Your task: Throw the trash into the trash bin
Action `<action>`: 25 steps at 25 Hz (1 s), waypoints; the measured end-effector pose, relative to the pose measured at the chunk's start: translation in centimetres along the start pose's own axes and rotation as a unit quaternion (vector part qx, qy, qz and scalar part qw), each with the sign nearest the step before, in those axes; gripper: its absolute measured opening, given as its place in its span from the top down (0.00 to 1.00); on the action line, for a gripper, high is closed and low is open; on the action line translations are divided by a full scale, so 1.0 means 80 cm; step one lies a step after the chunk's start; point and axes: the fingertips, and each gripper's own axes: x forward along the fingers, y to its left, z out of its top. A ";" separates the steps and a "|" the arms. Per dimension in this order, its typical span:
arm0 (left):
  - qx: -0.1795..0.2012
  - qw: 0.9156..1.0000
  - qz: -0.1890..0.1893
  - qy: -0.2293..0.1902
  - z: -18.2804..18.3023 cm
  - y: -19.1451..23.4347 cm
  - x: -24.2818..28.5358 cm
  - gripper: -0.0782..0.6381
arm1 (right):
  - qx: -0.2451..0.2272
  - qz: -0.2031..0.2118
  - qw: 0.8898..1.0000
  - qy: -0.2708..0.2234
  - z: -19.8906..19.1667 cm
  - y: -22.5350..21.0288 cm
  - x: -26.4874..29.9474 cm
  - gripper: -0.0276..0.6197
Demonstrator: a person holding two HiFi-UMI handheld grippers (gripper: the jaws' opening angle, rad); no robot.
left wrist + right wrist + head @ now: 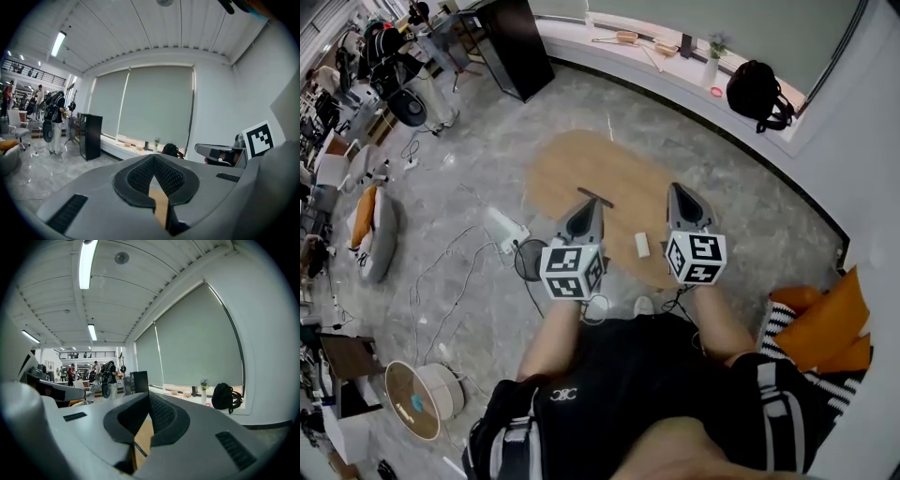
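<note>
Nothing binned yet: left gripper [591, 204] and right gripper [680, 190] closed, empty, over table [581, 159]; white scrap [642, 245], likely the trash, on table between them; pickup and drop pending, bin unspotted.

head cam: steep down | L+R cams: level, fwd | all share: backpack [757, 92]

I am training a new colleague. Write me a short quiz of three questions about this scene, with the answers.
1. True or false: the black backpack lies on the wooden table.
2. What lies on the table, seen between the left gripper and the right gripper in the head view? A) a small white object B) a red cup C) a book
3. Fill in: the right gripper's jaws are ____.
Key: 1 false, it sits on the window ledge; 2 A; 3 shut.
</note>
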 end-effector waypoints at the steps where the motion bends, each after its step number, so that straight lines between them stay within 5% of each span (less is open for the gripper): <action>1: -0.001 1.000 -0.002 0.003 -0.003 0.001 0.008 0.87 | 0.004 -0.002 1.000 0.003 -0.005 -0.004 0.007 0.94; 13: -0.021 0.996 -0.035 0.078 -0.081 0.083 0.065 0.87 | 0.012 -0.025 0.998 0.053 -0.092 0.021 0.093 0.94; 17: -0.036 0.992 -0.046 0.115 -0.125 0.094 0.078 0.87 | 0.014 -0.016 0.993 0.118 -0.158 0.030 0.104 0.79; 25: -0.060 0.983 -0.046 0.169 -0.232 0.129 0.120 0.87 | 0.019 -0.040 0.974 0.223 -0.317 0.014 0.124 0.77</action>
